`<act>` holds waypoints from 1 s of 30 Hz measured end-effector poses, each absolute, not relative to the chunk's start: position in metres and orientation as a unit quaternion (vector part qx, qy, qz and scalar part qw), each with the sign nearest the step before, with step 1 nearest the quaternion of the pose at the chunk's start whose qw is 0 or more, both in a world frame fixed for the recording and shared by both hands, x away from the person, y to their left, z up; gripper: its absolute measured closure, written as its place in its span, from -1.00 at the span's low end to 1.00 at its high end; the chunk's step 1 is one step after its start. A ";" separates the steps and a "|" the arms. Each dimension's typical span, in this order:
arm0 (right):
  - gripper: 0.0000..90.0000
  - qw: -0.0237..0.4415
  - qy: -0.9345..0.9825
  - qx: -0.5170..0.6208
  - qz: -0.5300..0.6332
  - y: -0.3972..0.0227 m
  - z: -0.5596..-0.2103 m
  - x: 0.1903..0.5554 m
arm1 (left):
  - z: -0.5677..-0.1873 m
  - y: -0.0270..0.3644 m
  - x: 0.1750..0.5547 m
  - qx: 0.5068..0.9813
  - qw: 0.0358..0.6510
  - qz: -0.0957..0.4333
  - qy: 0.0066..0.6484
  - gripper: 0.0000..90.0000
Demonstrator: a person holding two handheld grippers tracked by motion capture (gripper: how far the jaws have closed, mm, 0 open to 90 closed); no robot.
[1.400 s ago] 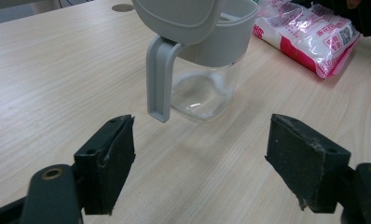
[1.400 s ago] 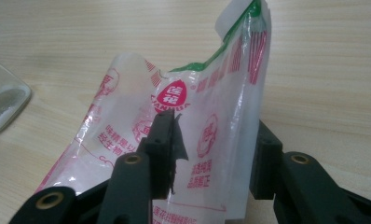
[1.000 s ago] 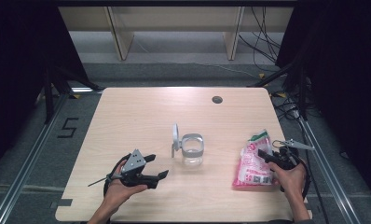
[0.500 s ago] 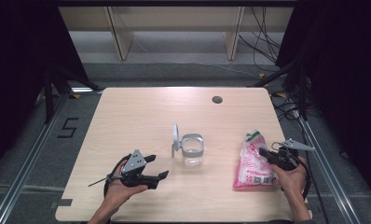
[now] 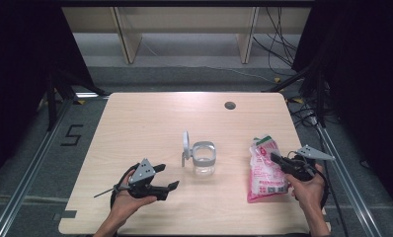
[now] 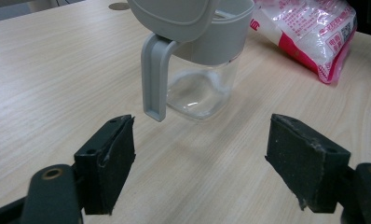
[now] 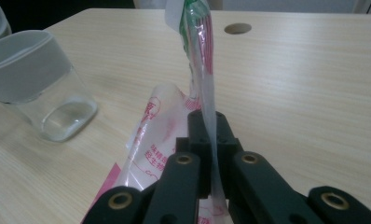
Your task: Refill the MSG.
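Both tools noted: my right gripper (image 7: 210,140) has just clamped on the top edge of the pink bag (image 5: 264,170) lying right of the open jar (image 5: 203,158), ready for lifting, while my left gripper (image 6: 211,161) idles unclenched before it.

One clear jar (image 5: 203,159) with a grey flip lid (image 5: 185,141), one pink-and-white bag (image 5: 265,169), two tongs, and one table (image 5: 150,118) with one round hole (image 5: 229,105).

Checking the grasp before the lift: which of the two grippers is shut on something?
The right gripper, pinching the pink-and-white bag by its top edge. The left gripper stands open before the glass jar.
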State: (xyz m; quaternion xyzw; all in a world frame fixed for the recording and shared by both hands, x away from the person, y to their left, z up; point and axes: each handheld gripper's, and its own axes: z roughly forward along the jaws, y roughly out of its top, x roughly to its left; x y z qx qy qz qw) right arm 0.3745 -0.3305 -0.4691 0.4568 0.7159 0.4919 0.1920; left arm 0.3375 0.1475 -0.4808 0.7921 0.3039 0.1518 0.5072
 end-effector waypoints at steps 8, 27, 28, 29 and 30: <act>1.00 0.189 0.708 0.451 0.509 -0.320 -0.457 0.368 | -0.481 0.147 0.338 0.796 0.507 0.154 0.294 -0.50; 1.00 0.203 0.727 0.389 0.528 -0.286 -0.425 0.356 | -0.483 0.142 0.335 0.793 0.511 0.149 0.297 -0.49; 1.00 0.203 0.727 0.389 0.528 -0.286 -0.425 0.356 | -0.484 0.141 0.334 0.790 0.511 0.146 0.304 -0.49; 1.00 0.199 0.724 0.388 0.534 -0.282 -0.420 0.353 | -0.484 0.141 0.334 0.791 0.512 0.145 0.302 -0.49; 1.00 0.199 0.724 0.388 0.534 -0.282 -0.420 0.353 | -0.483 0.141 0.334 0.793 0.512 0.148 0.295 -0.49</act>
